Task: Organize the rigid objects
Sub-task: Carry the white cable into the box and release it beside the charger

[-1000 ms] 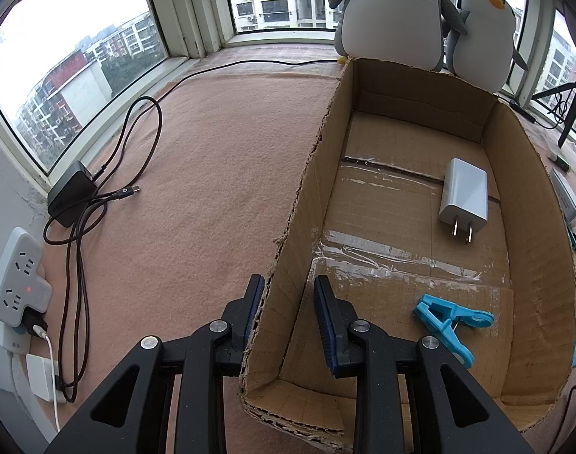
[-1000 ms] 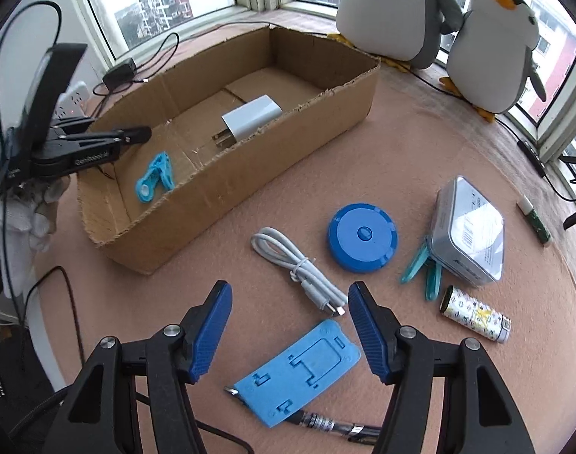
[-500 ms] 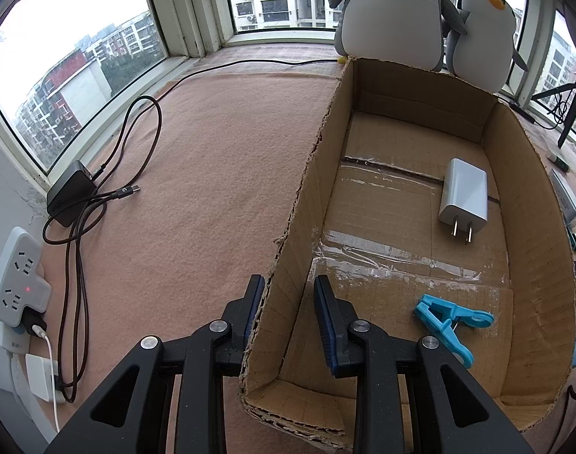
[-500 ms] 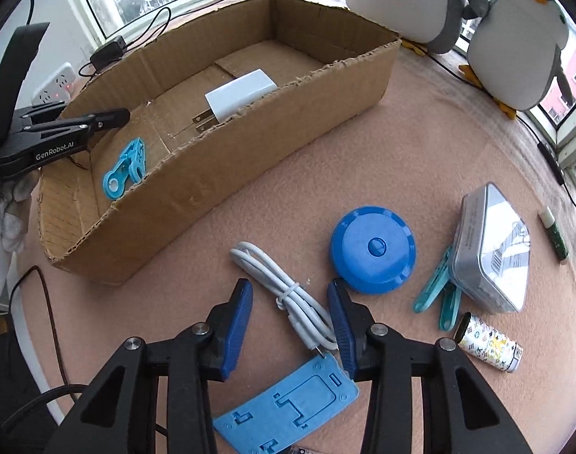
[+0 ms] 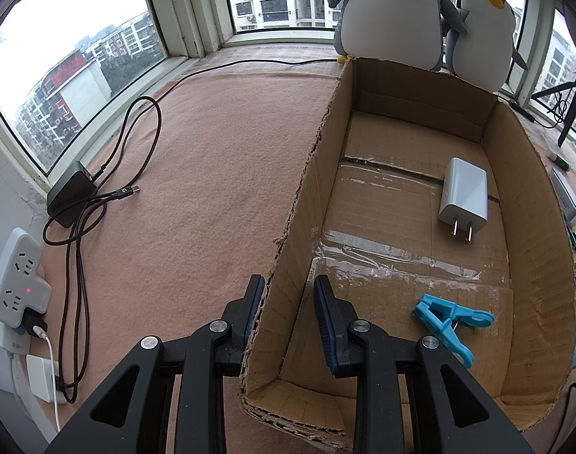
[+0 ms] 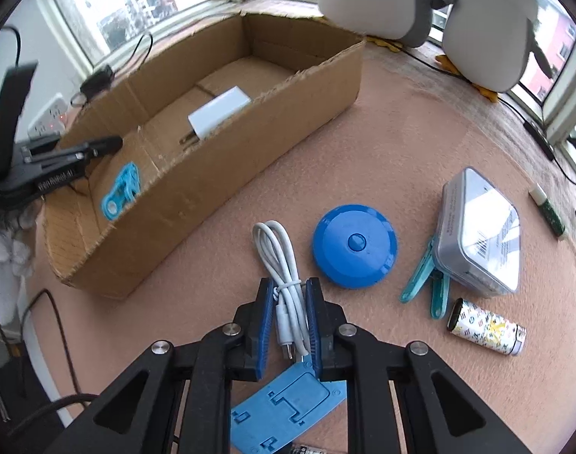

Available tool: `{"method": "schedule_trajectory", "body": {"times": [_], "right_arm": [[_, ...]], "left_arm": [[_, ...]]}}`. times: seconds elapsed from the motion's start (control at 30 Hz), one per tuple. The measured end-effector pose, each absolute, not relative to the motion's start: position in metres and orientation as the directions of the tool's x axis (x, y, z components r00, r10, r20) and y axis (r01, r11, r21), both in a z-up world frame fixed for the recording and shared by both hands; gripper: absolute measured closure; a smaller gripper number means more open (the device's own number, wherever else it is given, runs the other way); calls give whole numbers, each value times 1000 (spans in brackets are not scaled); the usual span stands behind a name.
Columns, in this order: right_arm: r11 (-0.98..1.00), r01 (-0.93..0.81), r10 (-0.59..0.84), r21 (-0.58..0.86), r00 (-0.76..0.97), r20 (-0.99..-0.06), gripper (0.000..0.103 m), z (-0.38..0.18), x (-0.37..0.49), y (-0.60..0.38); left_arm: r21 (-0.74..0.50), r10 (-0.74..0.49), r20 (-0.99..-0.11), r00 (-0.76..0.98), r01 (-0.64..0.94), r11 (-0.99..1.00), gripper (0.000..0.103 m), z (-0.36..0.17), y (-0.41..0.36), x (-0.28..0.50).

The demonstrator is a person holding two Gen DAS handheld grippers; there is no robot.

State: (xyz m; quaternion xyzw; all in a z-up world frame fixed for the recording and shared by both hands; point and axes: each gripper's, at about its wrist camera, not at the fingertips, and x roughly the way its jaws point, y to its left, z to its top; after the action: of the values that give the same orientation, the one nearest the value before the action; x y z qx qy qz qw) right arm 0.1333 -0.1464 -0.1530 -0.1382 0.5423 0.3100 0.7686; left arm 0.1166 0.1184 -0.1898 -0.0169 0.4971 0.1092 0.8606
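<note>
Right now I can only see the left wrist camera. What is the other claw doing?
Observer: The right claw has just been closing on a bundled white cable, which sits squeezed between its pads.
Operator: What else is waiting outside the box?
Observer: A round blue case lies on the mat just beside that cable.
Operator: Anything more?
Observer: A flat blue stand lies partly hidden beneath the right claw.
</note>
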Motion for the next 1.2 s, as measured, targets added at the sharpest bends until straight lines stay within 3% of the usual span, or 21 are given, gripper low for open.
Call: {"method": "schedule_trajectory", "body": {"times": [0.63, 1.2], "right_arm": [[740, -606, 539, 293, 273, -797, 88, -74, 140, -97], [716, -635, 532, 291, 225, -817, 88, -96, 152, -17]], "left_arm": [[80, 171, -859, 482, -204, 976, 74, -190, 119, 117], [78, 170, -859, 483, -205, 976, 74, -190, 118, 117]]}}
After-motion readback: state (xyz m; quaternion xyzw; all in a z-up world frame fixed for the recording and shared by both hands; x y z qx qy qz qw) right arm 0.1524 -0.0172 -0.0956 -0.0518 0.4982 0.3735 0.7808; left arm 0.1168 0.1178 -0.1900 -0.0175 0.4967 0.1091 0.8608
